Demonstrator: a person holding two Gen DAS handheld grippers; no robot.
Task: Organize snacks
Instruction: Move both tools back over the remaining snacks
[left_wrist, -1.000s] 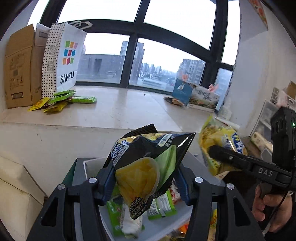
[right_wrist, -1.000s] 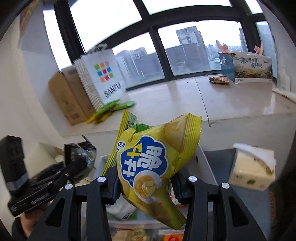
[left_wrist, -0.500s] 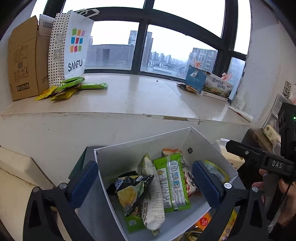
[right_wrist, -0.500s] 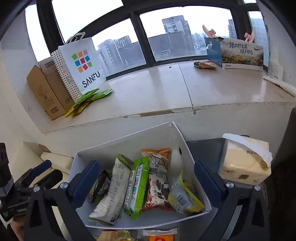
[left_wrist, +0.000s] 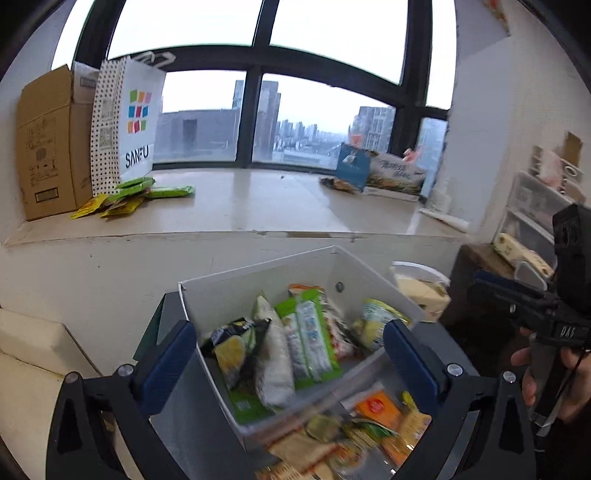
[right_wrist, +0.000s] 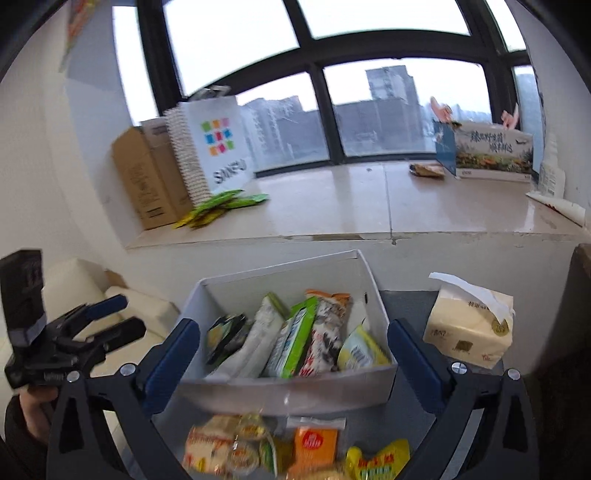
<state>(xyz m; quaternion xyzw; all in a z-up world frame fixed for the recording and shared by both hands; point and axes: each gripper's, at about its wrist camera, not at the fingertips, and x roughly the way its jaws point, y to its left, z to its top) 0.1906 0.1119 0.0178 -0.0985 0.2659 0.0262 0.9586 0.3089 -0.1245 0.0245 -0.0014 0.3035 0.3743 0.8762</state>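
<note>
Hovering over a white box (left_wrist: 266, 280) of snack packets (left_wrist: 310, 339), both hand-held grippers, left (left_wrist: 288, 358) and right (right_wrist: 293, 354), gape wide and empty.

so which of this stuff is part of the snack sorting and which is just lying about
Part of the job:
- white box with snack packets inside
- black chip bag and yellow chip bag in it
- loose snacks in front of the box
- left gripper and right gripper, both open

Lying about:
- tissue pack
- shopping bag
- cardboard box
- green packets on the sill
</note>
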